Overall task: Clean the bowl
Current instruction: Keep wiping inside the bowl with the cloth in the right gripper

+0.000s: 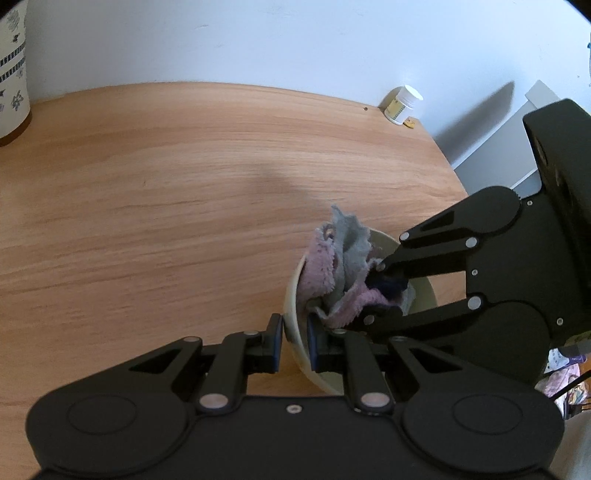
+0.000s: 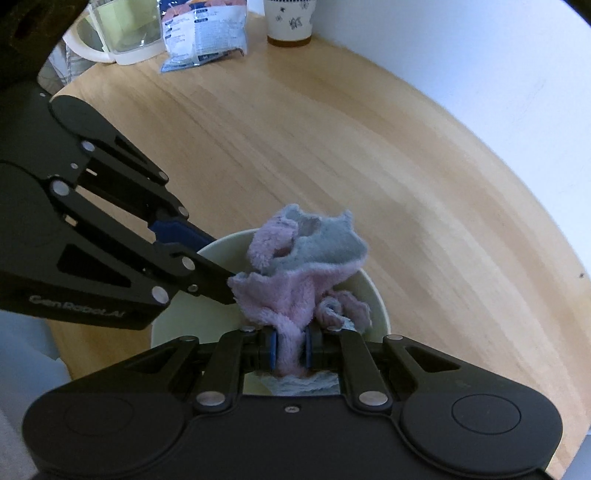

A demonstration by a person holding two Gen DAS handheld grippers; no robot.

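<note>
A pale cream bowl (image 1: 293,295) stands on the wooden table (image 1: 147,184). My left gripper (image 1: 294,341) is shut on the bowl's near rim, one blue pad outside the wall and one inside. A pink and grey fluffy cloth (image 1: 340,273) is bunched inside the bowl. My right gripper (image 2: 290,349) is shut on the cloth (image 2: 295,280) and holds it down in the bowl (image 2: 380,310). In the right wrist view the left gripper (image 2: 207,243) reaches in from the left onto the rim. In the left wrist view the right gripper (image 1: 380,291) comes in from the right.
A white pill bottle (image 1: 402,103) stands at the table's far right corner by the wall. A patterned cup (image 2: 290,20), a snack bag (image 2: 203,33) and a clear jug (image 2: 118,33) stand at the table's far end. The table edge curves close on the right.
</note>
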